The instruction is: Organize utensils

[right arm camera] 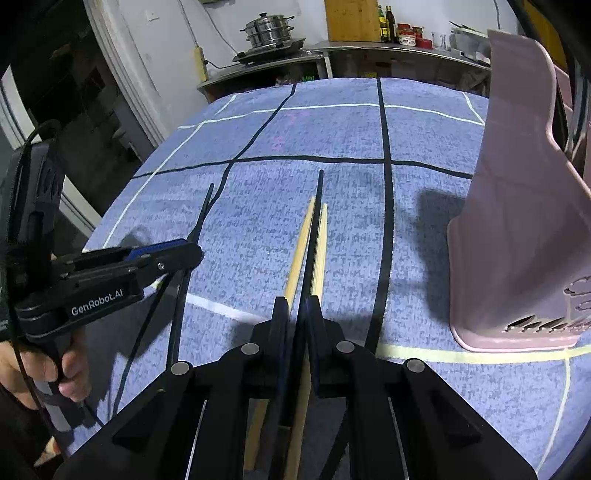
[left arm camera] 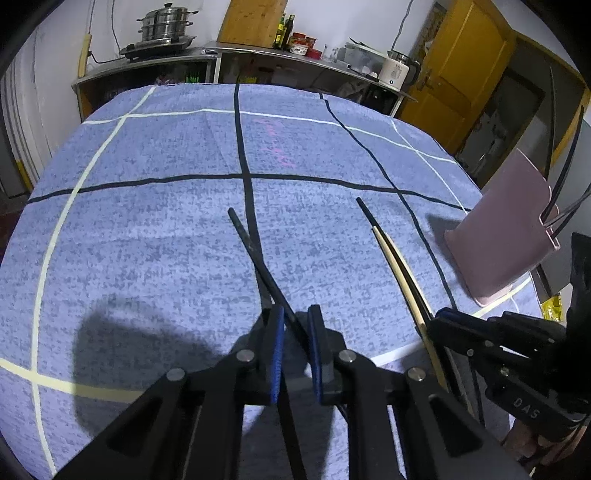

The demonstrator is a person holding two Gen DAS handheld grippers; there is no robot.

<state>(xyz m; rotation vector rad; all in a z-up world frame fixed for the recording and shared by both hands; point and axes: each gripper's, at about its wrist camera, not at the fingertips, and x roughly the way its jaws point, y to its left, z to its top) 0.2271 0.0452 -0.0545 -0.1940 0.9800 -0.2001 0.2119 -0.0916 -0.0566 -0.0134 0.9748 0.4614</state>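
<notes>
Black chopsticks (left arm camera: 258, 258) pinched low between blue-padded fingers (left arm camera: 277, 350) of left gripper (left arm camera: 295, 317), lower centre of the left wrist view; jaws nearly together, clamped on the thin dark sticks, tips reaching up toward frame centre over the blue cloth (left arm camera: 147, 240). Seen lower left in the right wrist view, same left gripper (right arm camera: 192, 254) gripped by a hand (right arm camera: 55, 369). Bundled in right gripper (right arm camera: 298, 301), lower centre of that view: two pale wooden chopsticks (right arm camera: 301, 251) with one black chopstick (right arm camera: 317, 206) between them, jaws closed tight on the bundle, black tip poking furthest up. Slim, straight, tapering sticks, all slanting away from the cameras. Further right, pink utensil holder (right arm camera: 517, 221) upright on the cloth, near the right gripper's sticks but apart. Far back, upper frame, steel counter (right arm camera: 369, 48) with stacked steamer pot (right arm camera: 271, 31).
</notes>
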